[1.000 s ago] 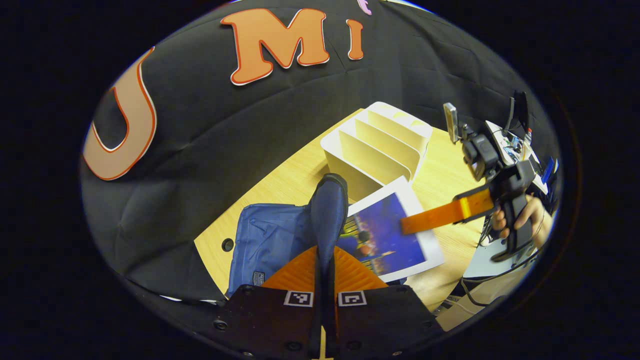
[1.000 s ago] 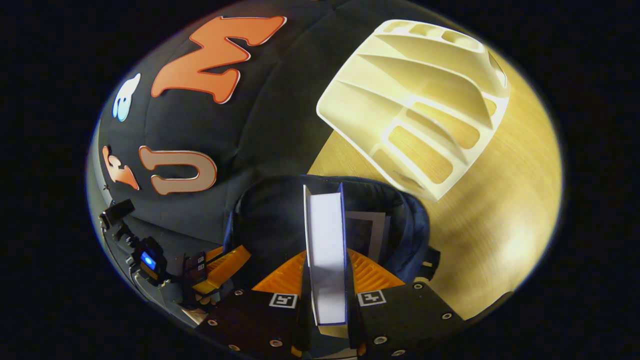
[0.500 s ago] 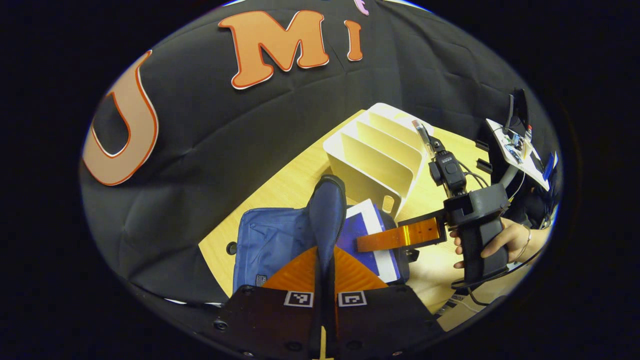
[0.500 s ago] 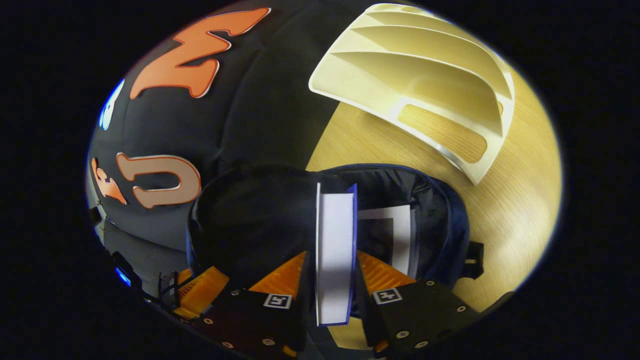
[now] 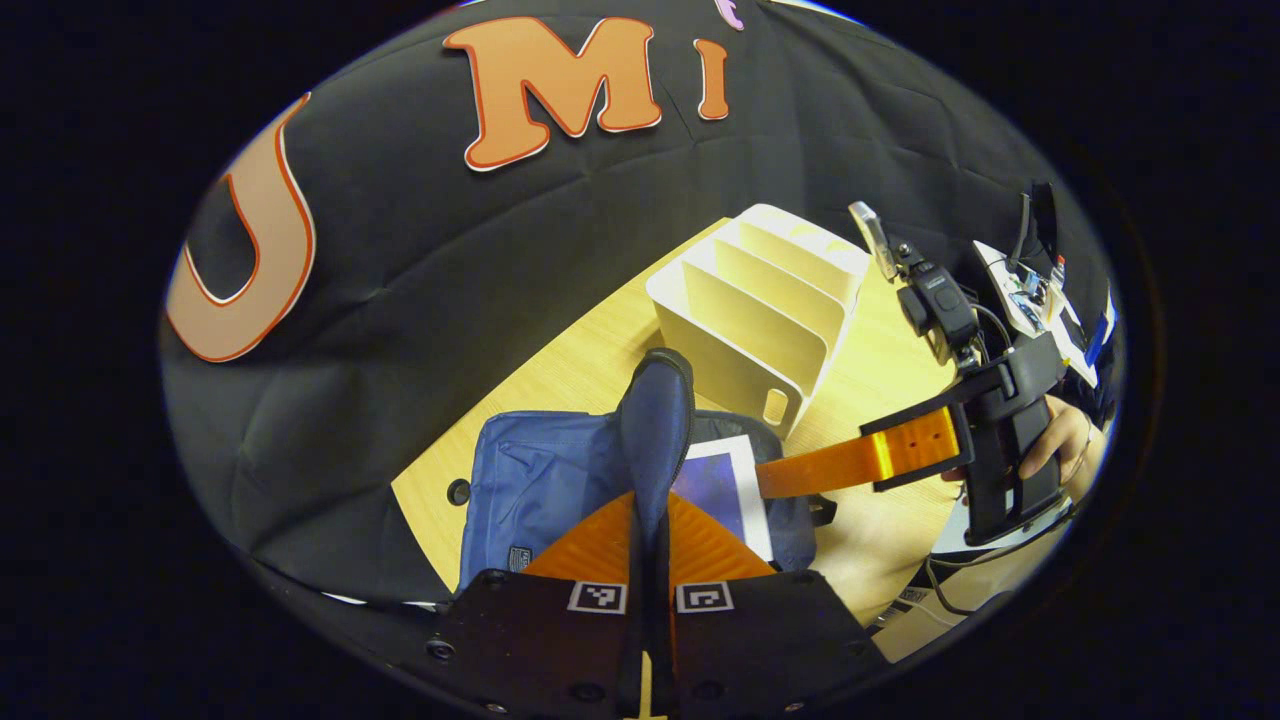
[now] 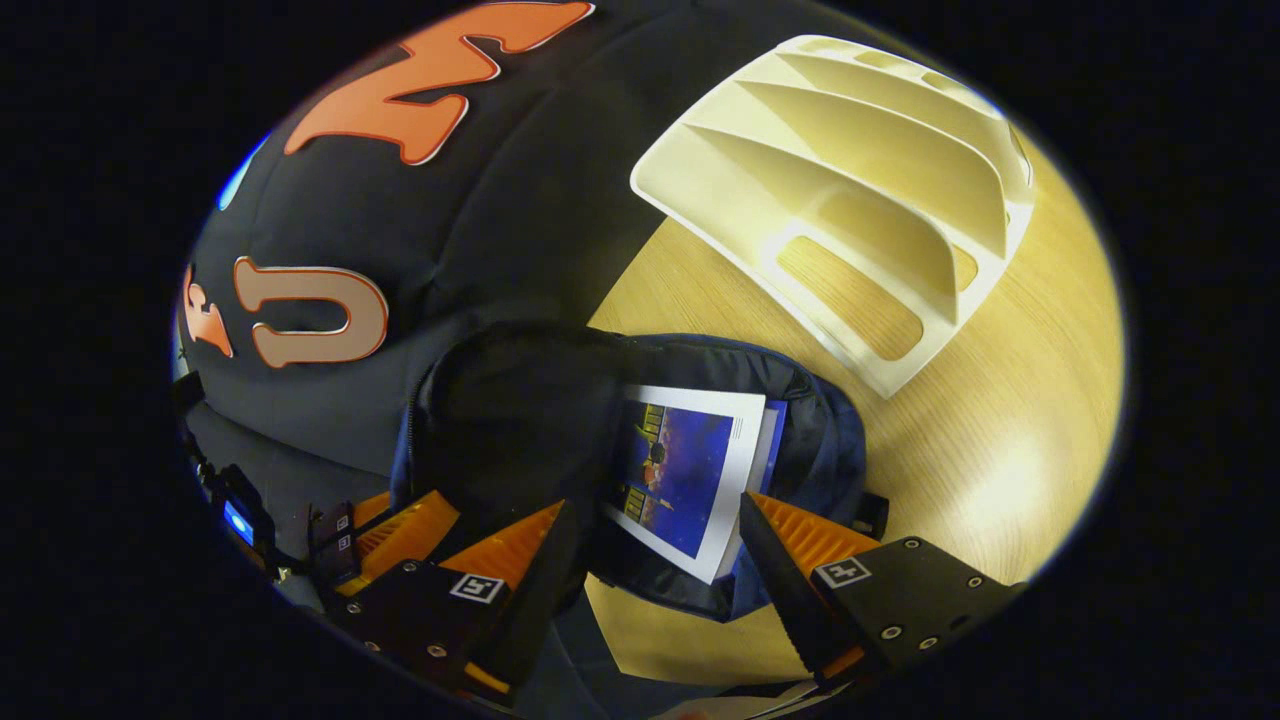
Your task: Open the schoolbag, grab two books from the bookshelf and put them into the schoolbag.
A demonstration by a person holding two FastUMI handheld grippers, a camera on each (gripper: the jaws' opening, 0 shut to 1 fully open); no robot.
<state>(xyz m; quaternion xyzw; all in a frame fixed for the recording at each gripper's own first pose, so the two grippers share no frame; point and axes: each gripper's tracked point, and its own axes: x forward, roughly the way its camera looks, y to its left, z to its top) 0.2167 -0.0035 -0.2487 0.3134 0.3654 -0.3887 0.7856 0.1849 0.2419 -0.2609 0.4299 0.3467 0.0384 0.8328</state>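
We see the schoolbag (image 6: 830, 440) lying on the table (image 6: 1010, 400), near its back edge by the booth wall. The bookshelf (image 6: 860, 200) stands on the table just beside the bag, farther along the same back edge. Two books (image 6: 690, 480) lie stacked inside the bag's open mouth. In the left gripper view, the bag's flap (image 5: 655, 430) stands up between the bag body (image 5: 530, 480) and the books (image 5: 725, 485), bookshelf (image 5: 760, 320) behind.

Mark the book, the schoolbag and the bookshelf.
book (image 6: 680, 475), right gripper view, front cover.
schoolbag (image 5: 535, 475), left gripper view, blue front panel.
bookshelf (image 6: 850, 180), right gripper view, a divider.
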